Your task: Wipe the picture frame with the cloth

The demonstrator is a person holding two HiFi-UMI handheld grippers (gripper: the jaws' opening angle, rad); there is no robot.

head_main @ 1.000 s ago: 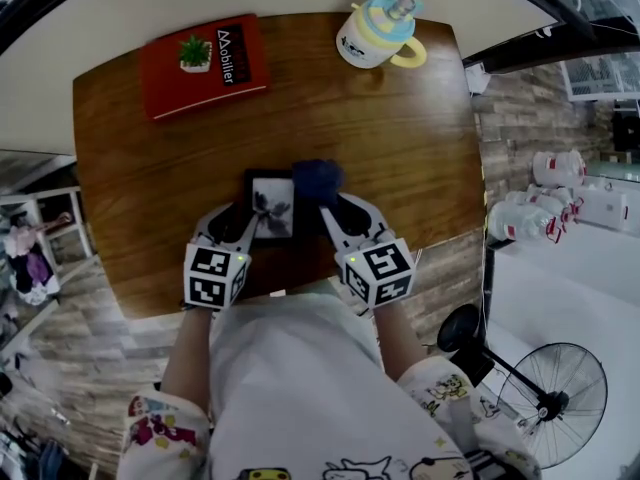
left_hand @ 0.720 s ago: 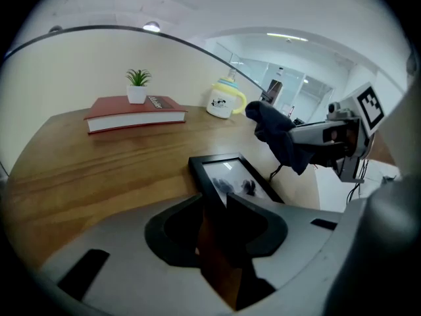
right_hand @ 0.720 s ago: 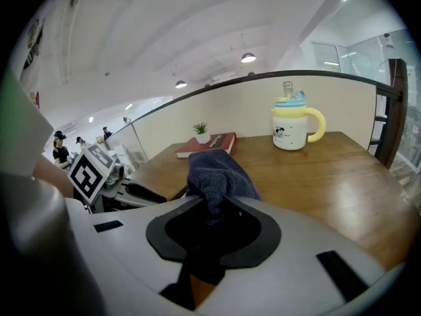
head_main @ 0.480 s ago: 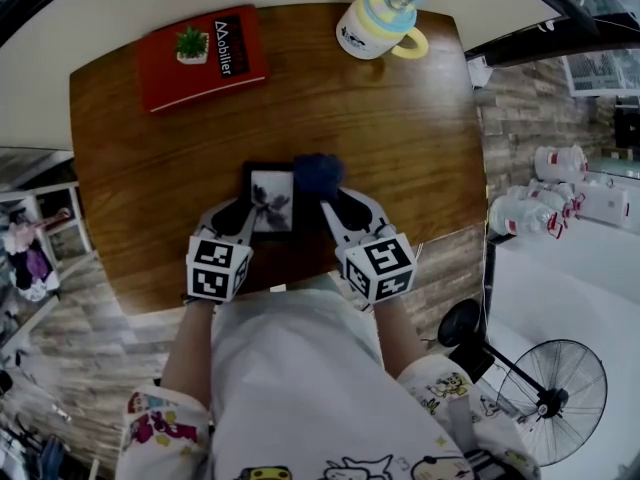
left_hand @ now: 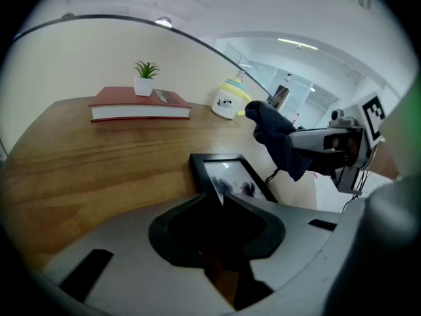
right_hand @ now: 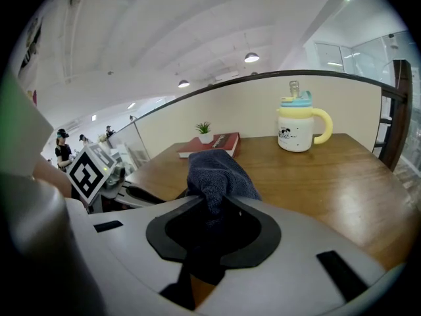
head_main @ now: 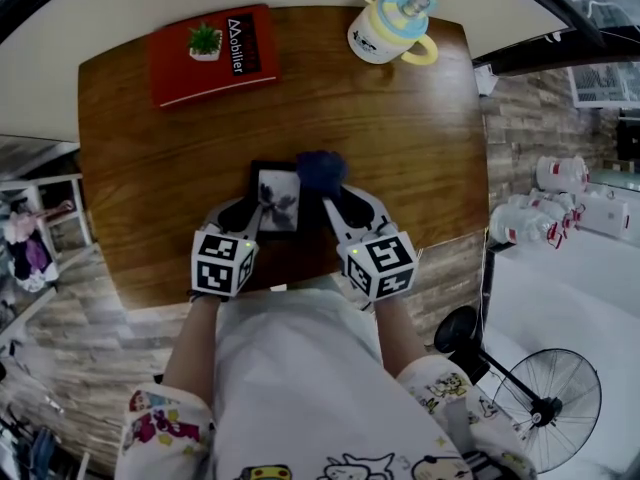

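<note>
A small black picture frame (head_main: 277, 196) lies on the wooden table (head_main: 400, 148), close to its near edge. My left gripper (head_main: 258, 211) is at the frame's near left side. In the left gripper view its jaws (left_hand: 220, 199) are closing, with the edge of the picture frame (left_hand: 233, 176) pinched between the tips. My right gripper (head_main: 325, 200) is shut on a dark blue cloth (head_main: 320, 171), held bunched just above the frame's right side. The cloth (right_hand: 214, 170) sticks up out of the right gripper (right_hand: 214, 206).
A red book (head_main: 212, 58) with a small potted plant (head_main: 205, 40) on it lies at the table's far left. A white mug with a yellow handle and blue lid (head_main: 390, 30) stands at the far right. A floor fan (head_main: 545, 398) is off to the right.
The left gripper's jaws have narrowed onto the frame's near edge. The right gripper and the cloth have kept their place.
</note>
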